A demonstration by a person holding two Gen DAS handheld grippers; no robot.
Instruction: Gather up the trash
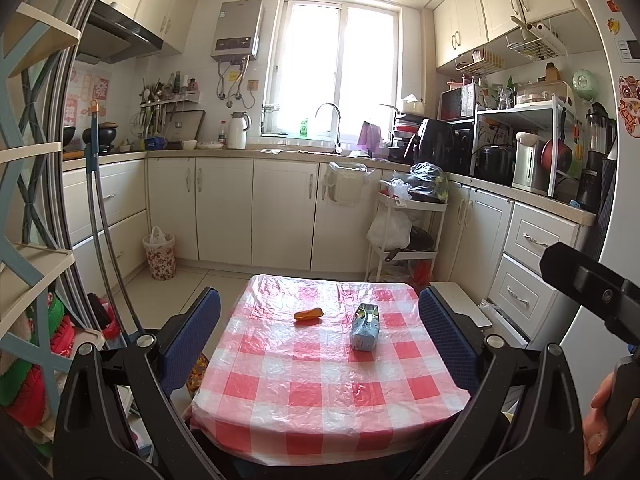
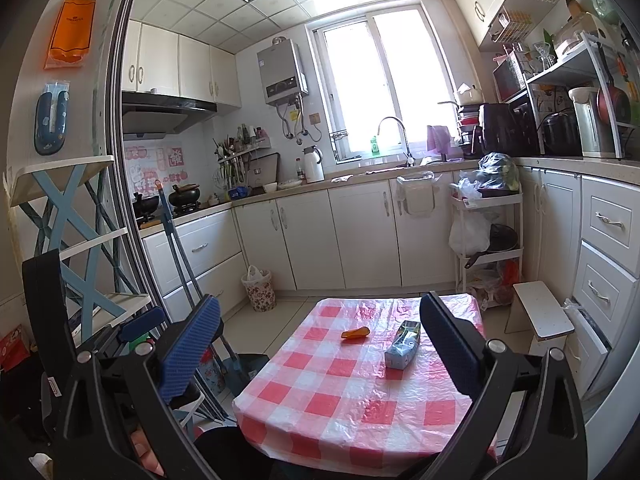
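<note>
A small table with a red and white checked cover (image 1: 328,396) (image 2: 340,404) stands in the kitchen. On it lie an orange wrapper (image 1: 308,315) (image 2: 354,334) and a pale blue crumpled carton (image 1: 365,327) (image 2: 404,345), the carton to the right of the wrapper. My left gripper (image 1: 319,322) is open, held above the table's near side with nothing between its blue pads. My right gripper (image 2: 320,330) is open too and empty, hovering near the table's front left. A floral waste bin with a white bag (image 1: 160,254) (image 2: 259,287) stands on the floor by the left cabinets.
A small white bin (image 1: 345,184) (image 2: 416,196) hangs on the cabinet door under the sink. A white trolley with bags (image 1: 408,232) (image 2: 486,240) stands at the right, a low stool (image 2: 542,316) beside the table. A mop handle (image 1: 96,200) leans at left.
</note>
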